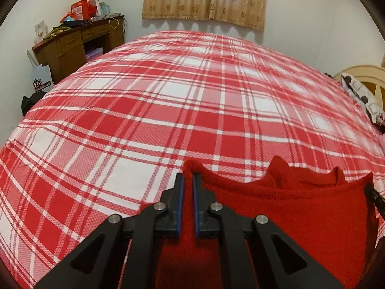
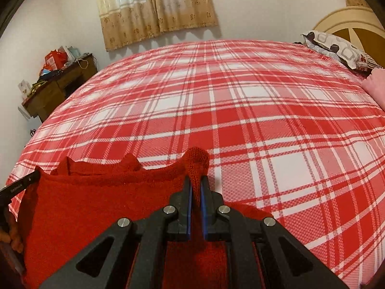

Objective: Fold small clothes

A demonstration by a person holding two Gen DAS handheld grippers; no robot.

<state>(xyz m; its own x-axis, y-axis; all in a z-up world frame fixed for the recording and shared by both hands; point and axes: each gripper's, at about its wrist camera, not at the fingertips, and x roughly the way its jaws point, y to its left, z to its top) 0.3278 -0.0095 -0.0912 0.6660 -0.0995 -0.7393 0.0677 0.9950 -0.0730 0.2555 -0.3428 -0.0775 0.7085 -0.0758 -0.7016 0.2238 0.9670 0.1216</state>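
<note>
two grippers, both clamped on one red knit garment (image 1: 288,216). we see the left gripper (image 1: 188,180) with its blue-padded jaws closed on the garment's top left corner, a nub of red knit poking up past the fingertips. the right gripper (image 2: 196,184) does the same on the opposite top corner, knit bunched between its pads and sticking out above them. the garment hangs between the two grippers, top edge stretched across with a slight sag, and a few folded points of fabric rise above that edge near the middle. its lower part drops out of view below the grippers, so we cannot tell if it touches the bed.

in the left wrist view the right gripper's black finger (image 1: 375,198) shows at the far right edge of the garment; in the right wrist view the left gripper's finger (image 2: 19,185) shows at the far left edge.

behind the garment lies the bed, covered by a red and white plaid sheet (image 1: 168,96), mostly flat. a patterned pillow (image 2: 336,48) sits at the headboard (image 2: 349,24) end on the right. a wooden bench (image 1: 79,43) stands by the wall on the left, piled with boxes and bags (image 1: 84,9). a beige curtain (image 1: 204,0) hangs on the far wall. pink fabric (image 2: 375,86) peeks in at the right edge.
</note>
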